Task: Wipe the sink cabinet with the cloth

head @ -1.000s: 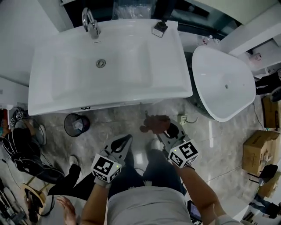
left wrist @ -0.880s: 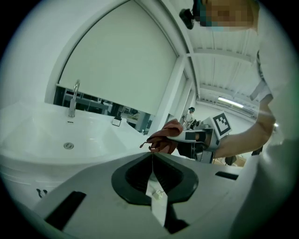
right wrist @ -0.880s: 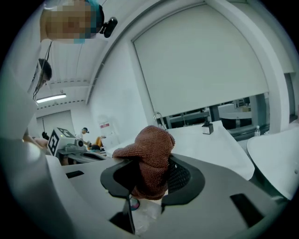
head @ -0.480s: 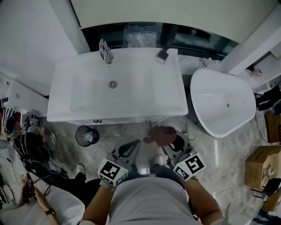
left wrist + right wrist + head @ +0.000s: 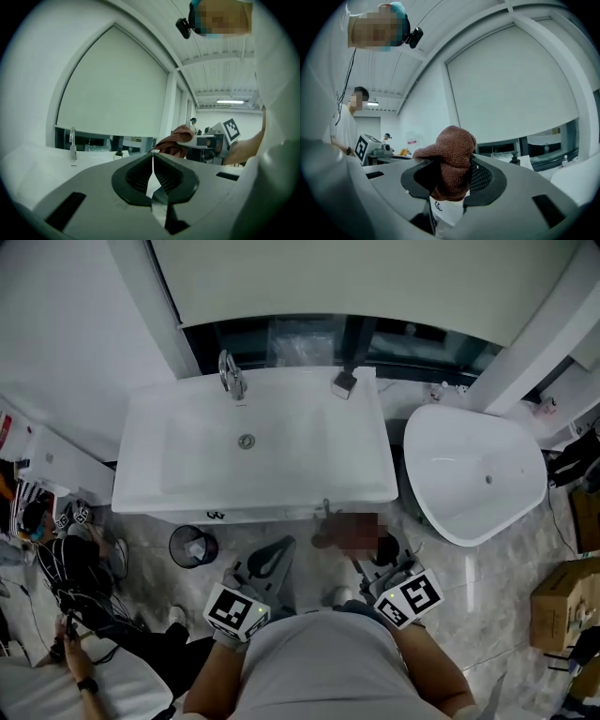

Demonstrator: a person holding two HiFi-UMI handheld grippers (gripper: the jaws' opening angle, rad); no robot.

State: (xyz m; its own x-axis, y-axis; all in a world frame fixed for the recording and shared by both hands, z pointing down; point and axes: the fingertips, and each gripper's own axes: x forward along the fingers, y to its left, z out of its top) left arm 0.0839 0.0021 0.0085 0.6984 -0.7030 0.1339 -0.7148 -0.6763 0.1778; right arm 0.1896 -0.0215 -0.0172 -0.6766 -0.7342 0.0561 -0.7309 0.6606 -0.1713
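The white sink cabinet (image 5: 187,486) stands against the wall, with a chrome tap (image 5: 230,376) at its back rim. My right gripper (image 5: 361,545) is shut on a brown cloth (image 5: 349,532), held just in front of the cabinet's front right edge. In the right gripper view the cloth (image 5: 451,161) bulges up out of the jaws of the right gripper (image 5: 450,174). My left gripper (image 5: 283,545) hangs beside it, lower left of the cloth. Its jaws meet with nothing between them (image 5: 152,157). The left gripper view also catches the cloth (image 5: 177,139) off to the right.
A dark soap dispenser (image 5: 343,382) sits on the sink's back right corner. A white oval tub (image 5: 473,474) stands to the right. A black waste bin (image 5: 192,546) is on the floor under the cabinet's left front. Cardboard boxes (image 5: 562,606) lie far right; a person (image 5: 75,671) crouches bottom left.
The head view has tilted up: the sink sits lower in the picture and more wall shows. Both grippers have come nearer the cabinet front, the right one still gripping the cloth.
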